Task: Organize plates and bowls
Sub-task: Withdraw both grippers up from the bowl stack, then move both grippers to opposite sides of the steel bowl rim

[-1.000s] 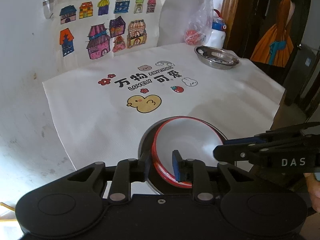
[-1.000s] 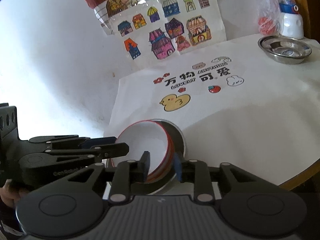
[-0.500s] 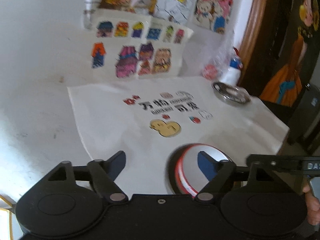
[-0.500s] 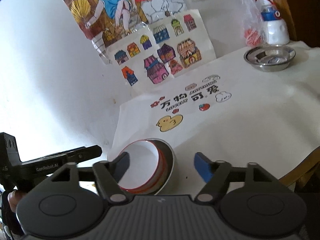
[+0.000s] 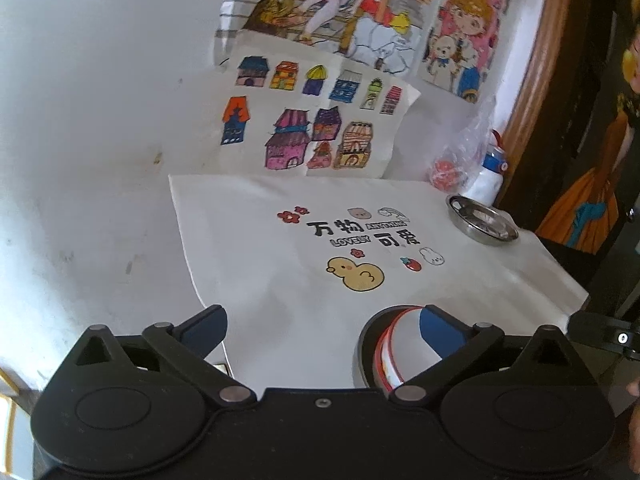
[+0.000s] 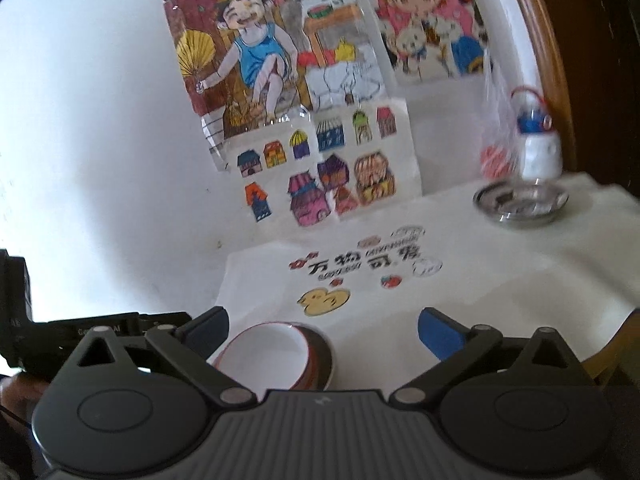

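Bowls sit nested near the table's front edge: the red-rimmed bowl inside a steel bowl, while the other steel dish lies well apart at the far right corner, nearer the right gripper. Both it and the left gripper are opening wide, nothing between the jaws. Each gripper body hides the stack's near side, and the right view is blurred.
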